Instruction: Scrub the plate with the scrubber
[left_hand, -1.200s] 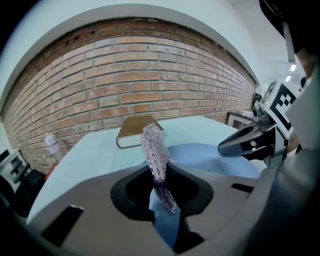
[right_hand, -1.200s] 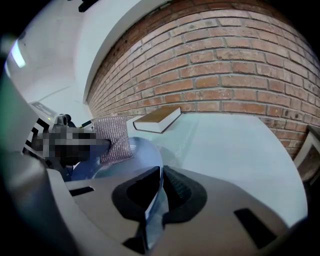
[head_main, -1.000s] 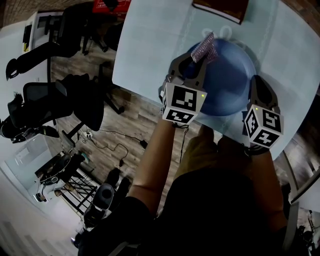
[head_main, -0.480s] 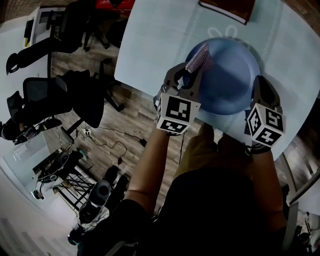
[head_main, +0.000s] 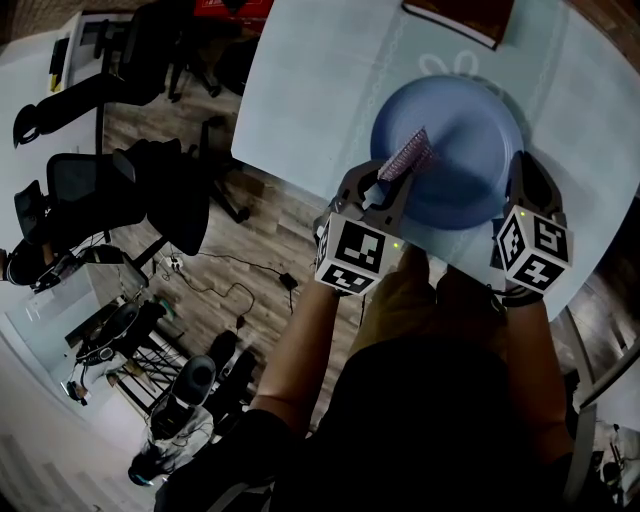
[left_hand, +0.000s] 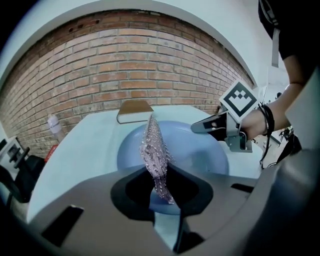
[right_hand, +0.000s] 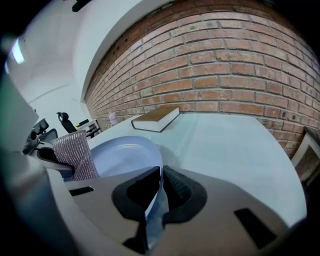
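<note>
Pale table (head_main: 300, 90) by a brick wall (left_hand: 125, 65) carries the blue plate (head_main: 470, 130). Left gripper (head_main: 385, 185) is clenched on the sparkly scrubber (head_main: 408, 158), over the plate's left part. Right gripper (head_main: 521, 178) pinches the plate's right rim.

The plate (head_main: 460, 150) is being shown in blue, and the scrubber (head_main: 407, 157), at its 9 o'clock, in glittering lilac-pink mesh. The table (head_main: 310, 80) is being rendered pale aqua; the book (head_main: 455, 18), at 12 o'clock, brown. Black-and-white square markers are being carried on the grey left gripper (head_main: 388, 183) and right gripper (head_main: 522, 172). The wall (left_hand: 125, 65) is being seen in red-brown brick.
</note>
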